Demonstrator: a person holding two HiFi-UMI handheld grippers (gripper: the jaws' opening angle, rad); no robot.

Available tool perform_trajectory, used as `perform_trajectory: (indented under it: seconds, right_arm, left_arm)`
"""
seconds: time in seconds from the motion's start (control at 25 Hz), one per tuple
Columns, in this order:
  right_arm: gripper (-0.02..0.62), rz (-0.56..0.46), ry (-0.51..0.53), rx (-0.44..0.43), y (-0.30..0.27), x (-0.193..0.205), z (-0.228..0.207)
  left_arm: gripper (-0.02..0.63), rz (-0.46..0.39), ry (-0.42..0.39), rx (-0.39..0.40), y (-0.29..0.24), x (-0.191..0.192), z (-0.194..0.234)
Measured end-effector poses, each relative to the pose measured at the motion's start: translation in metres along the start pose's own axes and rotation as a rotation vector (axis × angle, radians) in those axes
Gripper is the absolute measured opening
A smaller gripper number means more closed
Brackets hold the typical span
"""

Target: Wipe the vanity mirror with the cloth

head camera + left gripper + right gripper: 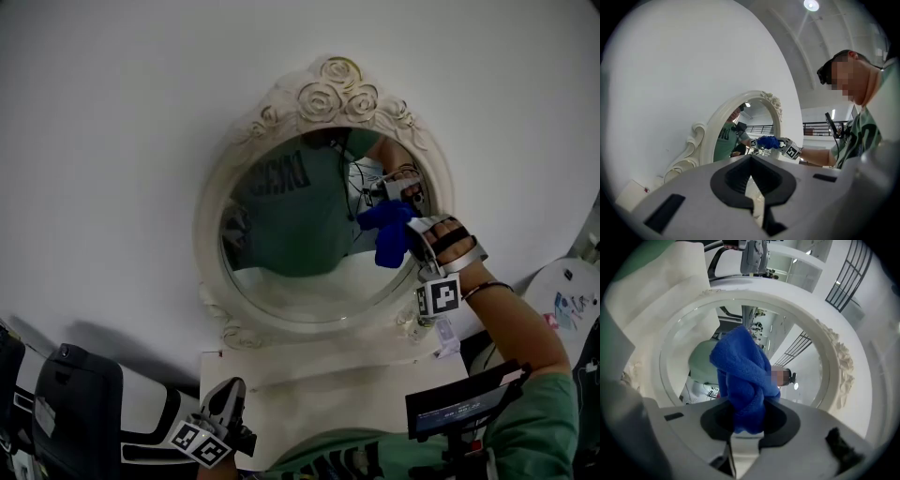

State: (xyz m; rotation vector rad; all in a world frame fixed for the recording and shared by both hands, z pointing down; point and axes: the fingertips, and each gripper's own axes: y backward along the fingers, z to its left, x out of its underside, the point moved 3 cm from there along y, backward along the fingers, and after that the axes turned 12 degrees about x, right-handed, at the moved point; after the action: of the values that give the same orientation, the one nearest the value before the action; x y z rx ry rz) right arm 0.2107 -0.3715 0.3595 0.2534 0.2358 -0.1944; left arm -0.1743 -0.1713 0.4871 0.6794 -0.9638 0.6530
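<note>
Two claws in play, only one working. The right claw (747, 423) is clamped tight on the bunched blue cloth (743, 376), and the wad sticks out ahead of the tips so fabric, not plastic, meets glass. It's pressed to the right side of the vanity mirror (281, 225), just inside the ornate frame (323, 94), which looks like an edge pass. The left claw (223, 405) sits low below the mirror's base, its jaws together on nothing, parked clear of the wiping, I'd judge.

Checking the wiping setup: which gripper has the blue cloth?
The right gripper, shut on the cloth at the mirror; the left gripper sits low, holding nothing.
</note>
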Motion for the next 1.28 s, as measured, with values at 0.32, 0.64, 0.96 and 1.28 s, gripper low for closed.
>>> perform_trajectory:
  seconds: [0.32,0.64,0.96,1.28]
  right_arm:
    - [0.107,0.139,0.013,-0.071,0.013,0.041,0.005]
    - [0.107,-0.199,-0.098,0.026,-0.005,-0.124,-0.035]
    - [0.107,-0.449,-0.160,0.061,-0.042,-0.297,-0.049]
    - [0.107,-0.460,-0.125,0.054,-0.067,-0.335,-0.037]
  left_arm:
    - [0.006,0.005,0.000,0.010,-0.003,0.002,-0.006]
    - [0.006,-0.028,0.000,-0.051,0.024,-0.003,0.002]
    - [0.006,-0.066,-0.019,-0.106,0.049,-0.011,0.003]
    - [0.006,-0.083,-0.006,-0.167,0.075,-0.009,0.012]
